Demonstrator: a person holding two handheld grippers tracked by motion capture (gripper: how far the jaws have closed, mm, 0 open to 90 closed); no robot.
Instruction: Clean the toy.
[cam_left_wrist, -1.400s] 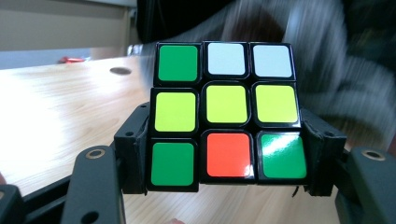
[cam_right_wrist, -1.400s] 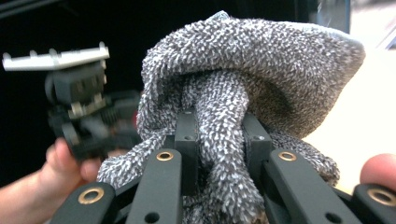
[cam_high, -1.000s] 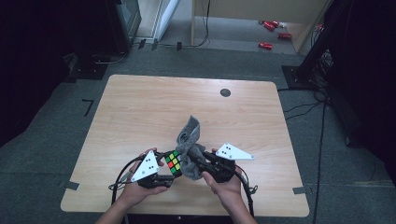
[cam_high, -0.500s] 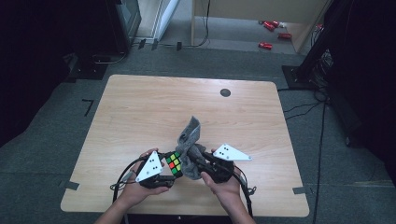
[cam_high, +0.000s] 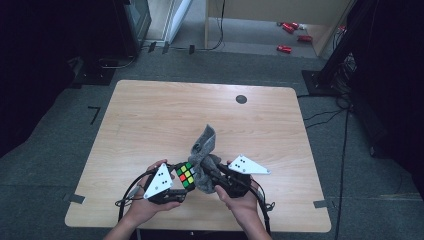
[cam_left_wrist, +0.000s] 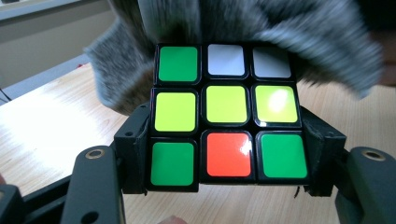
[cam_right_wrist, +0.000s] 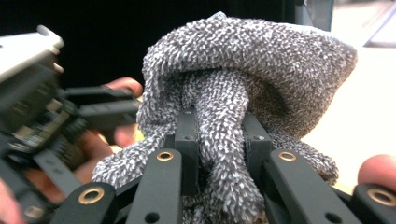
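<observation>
Light wooden desk (cam_high: 150, 115) on grey carpet, dark surroundings.

High view: puzzle cube (cam_high: 185, 175) and grey cloth (cam_high: 202, 150) at the desk's near edge, between two hands. Left tongs (cam_high: 176, 184) sit left of the cube, right tongs (cam_high: 216, 176) to its right, in the cloth.

Left gripper view: left tongs (cam_left_wrist: 224, 154) clamped on the cube (cam_left_wrist: 226, 116), one jaw on each side; cloth (cam_left_wrist: 299, 42) draped against its far top edge.

Right gripper view: right tongs (cam_right_wrist: 219, 140) clamped on a bunched fold of cloth (cam_right_wrist: 243, 70); the left hand (cam_right_wrist: 98, 140) shows at left.
</observation>
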